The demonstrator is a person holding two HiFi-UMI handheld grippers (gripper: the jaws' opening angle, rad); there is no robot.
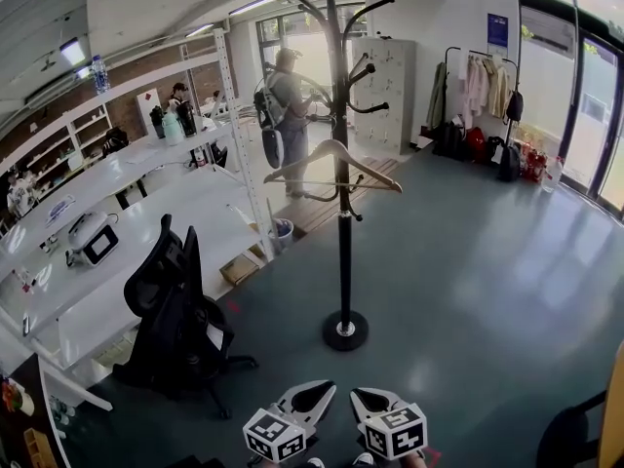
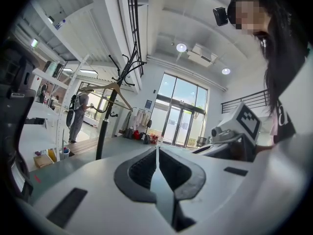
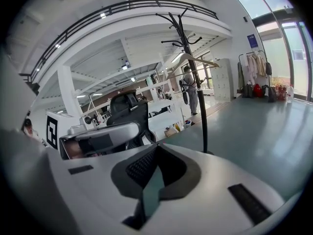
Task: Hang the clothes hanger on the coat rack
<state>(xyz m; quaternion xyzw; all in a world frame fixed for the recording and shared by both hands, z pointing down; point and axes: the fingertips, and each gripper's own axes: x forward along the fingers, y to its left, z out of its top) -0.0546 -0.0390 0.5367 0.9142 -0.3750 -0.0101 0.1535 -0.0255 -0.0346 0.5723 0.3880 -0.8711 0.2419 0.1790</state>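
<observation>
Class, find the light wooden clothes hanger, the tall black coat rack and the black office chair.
light wooden clothes hanger [image 1: 370, 167]: head view, one sloping arm.
tall black coat rack [image 1: 343, 252]: head view, mid pole.
black office chair [image 1: 161, 279]: head view, backrest.

One coat rack [image 1: 343, 213], one clothes hanger [image 1: 333, 161], one black office chair [image 1: 174, 312], two grippers [image 1: 310, 395] [image 1: 375, 399].

Head view: high, facing forward and steeply down, coat rack [image 1: 343, 232] ahead, well off. Left gripper view: low, coat rack [image 2: 104, 131] left of centre, far. Right gripper view: low, coat rack [image 3: 199, 106] right of centre. All three share it.
</observation>
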